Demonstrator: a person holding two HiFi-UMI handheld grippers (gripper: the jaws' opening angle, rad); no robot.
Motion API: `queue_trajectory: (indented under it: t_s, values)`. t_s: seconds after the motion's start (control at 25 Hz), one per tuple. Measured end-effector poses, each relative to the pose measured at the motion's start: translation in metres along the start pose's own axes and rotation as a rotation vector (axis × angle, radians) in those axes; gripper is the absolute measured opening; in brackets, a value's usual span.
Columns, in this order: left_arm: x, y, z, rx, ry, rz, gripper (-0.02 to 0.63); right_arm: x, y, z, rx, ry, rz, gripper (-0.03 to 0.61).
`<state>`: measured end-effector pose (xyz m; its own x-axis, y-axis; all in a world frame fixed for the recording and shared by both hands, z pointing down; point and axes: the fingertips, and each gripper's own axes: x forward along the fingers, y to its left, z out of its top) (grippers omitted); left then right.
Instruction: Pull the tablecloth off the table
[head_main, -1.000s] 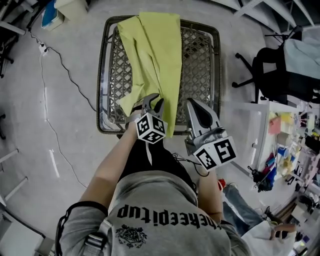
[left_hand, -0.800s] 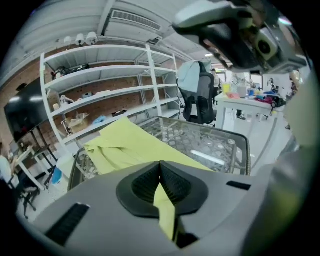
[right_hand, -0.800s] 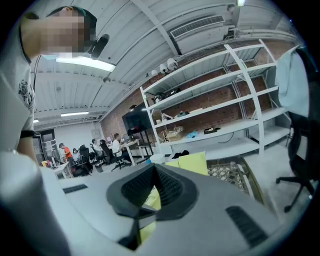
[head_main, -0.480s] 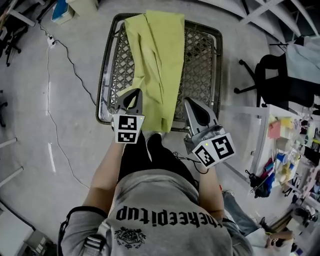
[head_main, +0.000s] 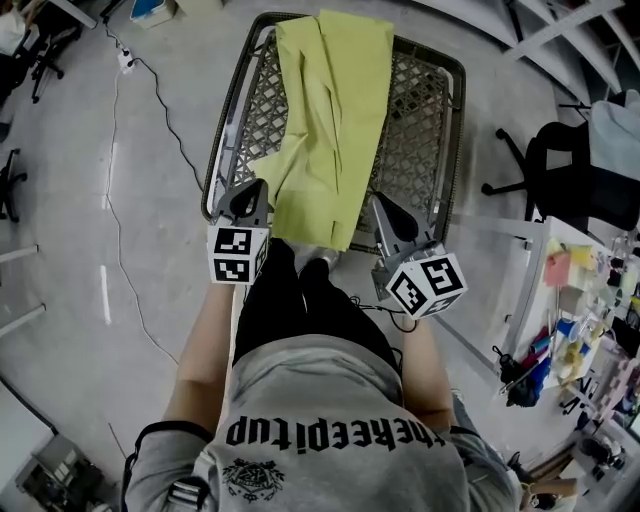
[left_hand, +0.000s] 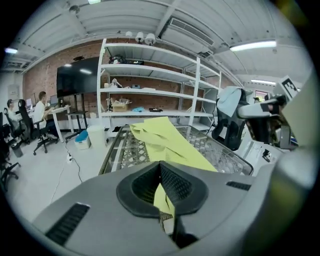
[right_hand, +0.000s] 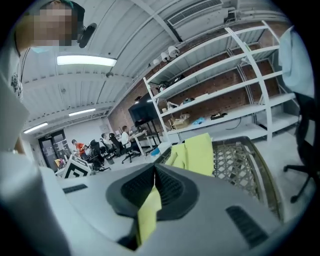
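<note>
Grey concrete floor (head_main: 90, 220) surrounds the wire-mesh desk (head_main: 425, 130). At its 6 o'clock edge the left tool (head_main: 250, 192) and the right tool (head_main: 386, 208) are both clamped shut on the near hem of the yellow-green tablecloth (head_main: 335, 110), which lies as a folded strip running toward 12 o'clock. A sharp tug could slip the thin pinch free, or the cloth may snag on the mesh or raised rim. A cable (head_main: 150, 110) trails at 10 o'clock and an office chair (head_main: 560, 170) stands at 3.

Yellow-green tablecloth (head_main: 335, 110) lies rumpled along lattice table (head_main: 418, 130).
</note>
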<state>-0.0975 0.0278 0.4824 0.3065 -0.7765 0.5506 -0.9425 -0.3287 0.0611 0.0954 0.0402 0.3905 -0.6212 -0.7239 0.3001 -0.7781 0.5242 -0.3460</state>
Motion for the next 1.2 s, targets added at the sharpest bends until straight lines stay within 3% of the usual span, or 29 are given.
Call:
queue_trajectory:
  t_s: [0.24,0.36,0.64,0.88,1.2]
  values:
    - [0.0,-0.002,-0.036,-0.016,0.071,-0.076,0.017,-0.007,-0.004,-0.046,0.07,0.081,-0.053,0.012]
    - [0.006,-0.008,-0.052,-0.035,0.13,-0.151,0.095,-0.009,-0.004,-0.068,0.099,0.117,-0.094,0.017]
    - [0.016,-0.021,-0.084,-0.03,0.249,-0.261,0.149,-0.009,-0.006,-0.124,0.166,0.197,-0.201,0.078]
    - [0.022,-0.023,-0.107,-0.008,0.323,-0.268,0.175,-0.01,-0.013,-0.165,0.206,0.27,-0.281,0.123]
    - [0.032,-0.027,-0.121,-0.006,0.371,-0.26,0.175,-0.002,-0.027,-0.2,0.249,0.34,-0.324,0.138]
